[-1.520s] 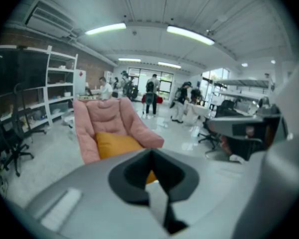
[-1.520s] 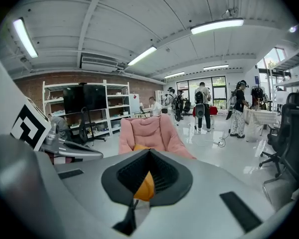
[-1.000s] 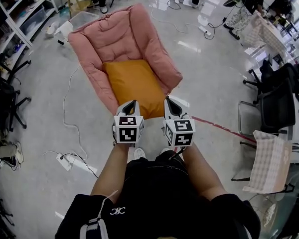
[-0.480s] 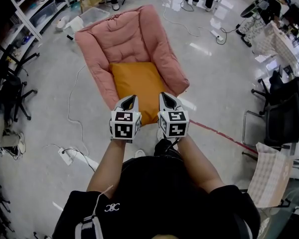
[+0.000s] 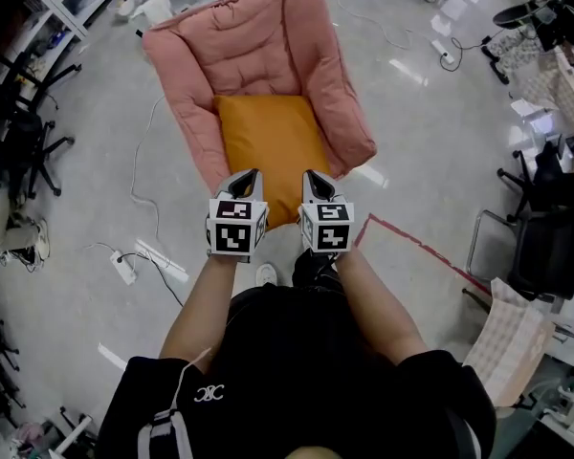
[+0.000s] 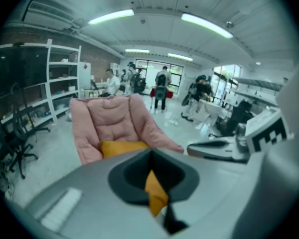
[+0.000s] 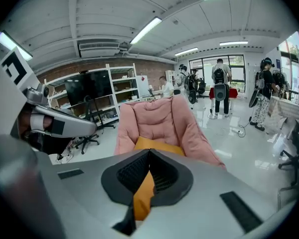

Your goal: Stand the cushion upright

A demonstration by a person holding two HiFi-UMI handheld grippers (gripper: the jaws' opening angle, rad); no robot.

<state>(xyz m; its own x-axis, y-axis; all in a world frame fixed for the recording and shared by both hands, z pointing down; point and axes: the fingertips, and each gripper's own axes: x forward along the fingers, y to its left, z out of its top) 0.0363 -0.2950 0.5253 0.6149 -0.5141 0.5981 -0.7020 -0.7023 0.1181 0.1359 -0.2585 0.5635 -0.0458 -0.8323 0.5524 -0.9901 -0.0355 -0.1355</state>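
Orange cushion [image 5: 268, 151] lies flat in pink chair [image 5: 342, 113], long axis toward backrest [image 5: 231, 41]; left tongs [image 5: 246, 175] and right tongs [image 5: 312, 176] closed, empty.

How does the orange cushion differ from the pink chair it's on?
Colour: the orange cushion is one plain shade; the pink chair is pale pink.
Surface: the orange cushion is smooth, the pink chair quilted into puffy panels.
Size and pose: the orange cushion is smaller and lies flat on the seat; the pink chair's back and padded sides rise round it.
Both look soft and padded.
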